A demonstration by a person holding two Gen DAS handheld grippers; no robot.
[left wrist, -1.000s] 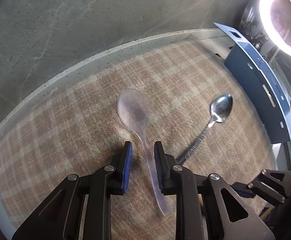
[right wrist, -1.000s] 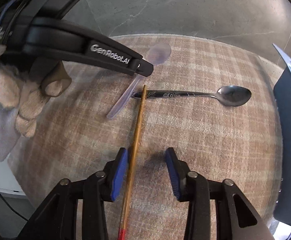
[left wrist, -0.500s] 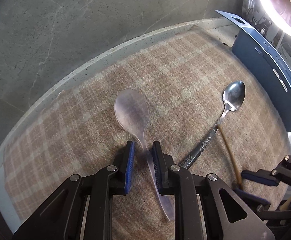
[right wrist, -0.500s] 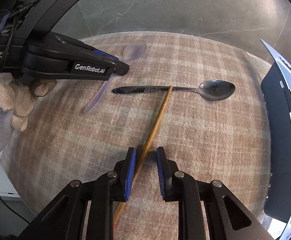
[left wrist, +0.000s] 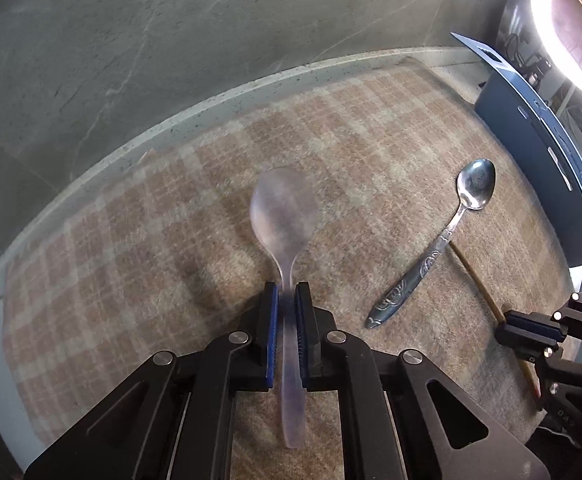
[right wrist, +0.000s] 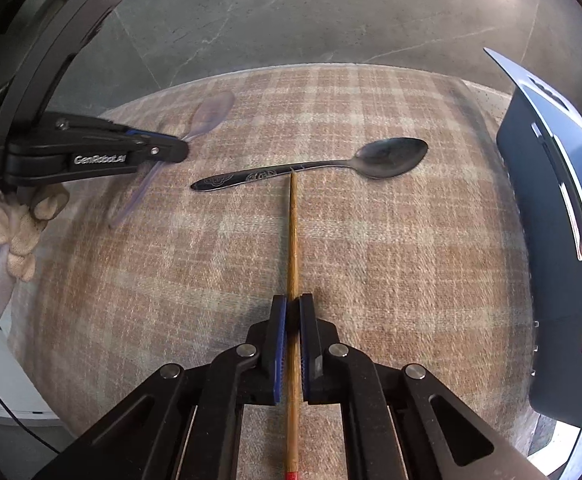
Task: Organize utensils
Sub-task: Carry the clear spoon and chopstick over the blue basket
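Lying on our plaid cloth (right wrist: 371,264), the translucent plastic spoon (left wrist: 283,216) is clamped by our left gripper (left wrist: 287,300), the wooden chopstick (right wrist: 292,240) by our right gripper (right wrist: 292,312), its tip touching the metal spoon (right wrist: 311,166).

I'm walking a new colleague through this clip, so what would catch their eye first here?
Probably the two clamped utensils: the left gripper is shut on a translucent plastic spoon, and the right gripper is shut on a wooden chopstick. Between them a metal spoon lies free on the plaid cloth, the chopstick's tip at its handle.
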